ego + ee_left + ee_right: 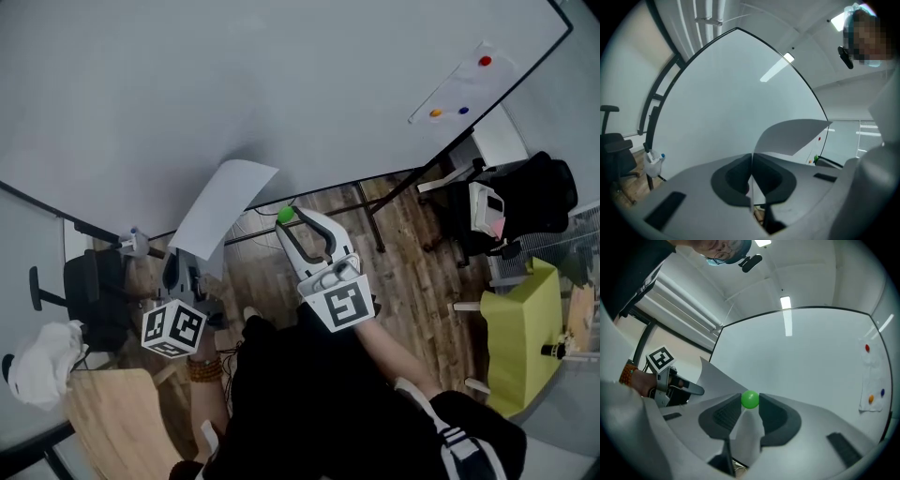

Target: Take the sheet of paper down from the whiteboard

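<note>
Floor: wood planks (412, 281), brown with grey streaks.
Chairs: a black office chair (548, 187) at the right edge and a second black chair (91, 291) at the left, both on the planks.
Soft seat: yellow-green seat (516, 337), lower right, on white legs.
Desk: pale wooden desk (112, 422), lower left corner.
Light: ceiling strip lamp (786, 302), lit.

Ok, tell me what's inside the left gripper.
The left gripper pinches the paper edge-on. The fingers cover the gripped strip, so nothing more shows there.

Bare whiteboard (234, 84) open ahead, stand legs (367, 208) beneath, black chair (94, 295) left, green cabinet (520, 333) right, floor (412, 272) passable between.
</note>
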Motion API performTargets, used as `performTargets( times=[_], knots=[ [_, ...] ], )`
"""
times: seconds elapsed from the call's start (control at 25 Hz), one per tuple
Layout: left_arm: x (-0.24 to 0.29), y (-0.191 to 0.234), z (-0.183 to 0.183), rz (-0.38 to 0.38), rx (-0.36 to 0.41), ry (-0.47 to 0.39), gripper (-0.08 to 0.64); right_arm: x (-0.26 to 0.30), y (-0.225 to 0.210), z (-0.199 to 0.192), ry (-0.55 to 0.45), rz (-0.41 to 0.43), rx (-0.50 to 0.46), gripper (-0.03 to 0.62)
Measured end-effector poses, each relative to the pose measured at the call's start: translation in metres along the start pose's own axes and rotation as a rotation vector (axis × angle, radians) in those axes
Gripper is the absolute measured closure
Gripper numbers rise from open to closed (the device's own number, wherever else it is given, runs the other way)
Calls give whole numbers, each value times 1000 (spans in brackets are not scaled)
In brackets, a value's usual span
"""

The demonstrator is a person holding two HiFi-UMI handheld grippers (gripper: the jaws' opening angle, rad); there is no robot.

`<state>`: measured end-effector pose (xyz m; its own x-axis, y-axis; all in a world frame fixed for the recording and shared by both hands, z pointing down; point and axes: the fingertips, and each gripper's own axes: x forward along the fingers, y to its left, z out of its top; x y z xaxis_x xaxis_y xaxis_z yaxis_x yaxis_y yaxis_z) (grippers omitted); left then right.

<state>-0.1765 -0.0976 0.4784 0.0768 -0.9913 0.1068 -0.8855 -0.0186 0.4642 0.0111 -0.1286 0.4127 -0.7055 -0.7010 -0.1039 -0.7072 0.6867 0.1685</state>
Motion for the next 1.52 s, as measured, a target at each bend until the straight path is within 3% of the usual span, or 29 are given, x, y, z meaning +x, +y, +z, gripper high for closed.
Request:
performTargets(
  times=[0.16,0.4,0.52,0.72,1.0,1.52],
  knots=[
    [-8,2,-4,34,12,-25,551,2,11,-3,-6,10,14,477],
    [-8,-18,2,88,202,-119,551,5,27,-12,-3,10,69,477],
    [-6,-28,6,96,260,-153,551,4,31,-18,7,-5,115,477],
    [-6,-29,9,93,247,-177,551,2,31,-26,23,-23,142,477],
    [-21,-13,27,155,236,-246,551,-6,29,-26,23,-30,150,477],
    [-29,-29,26,173,505,-296,551,-4,40,-18,9,-3,114,480]
  ],
)
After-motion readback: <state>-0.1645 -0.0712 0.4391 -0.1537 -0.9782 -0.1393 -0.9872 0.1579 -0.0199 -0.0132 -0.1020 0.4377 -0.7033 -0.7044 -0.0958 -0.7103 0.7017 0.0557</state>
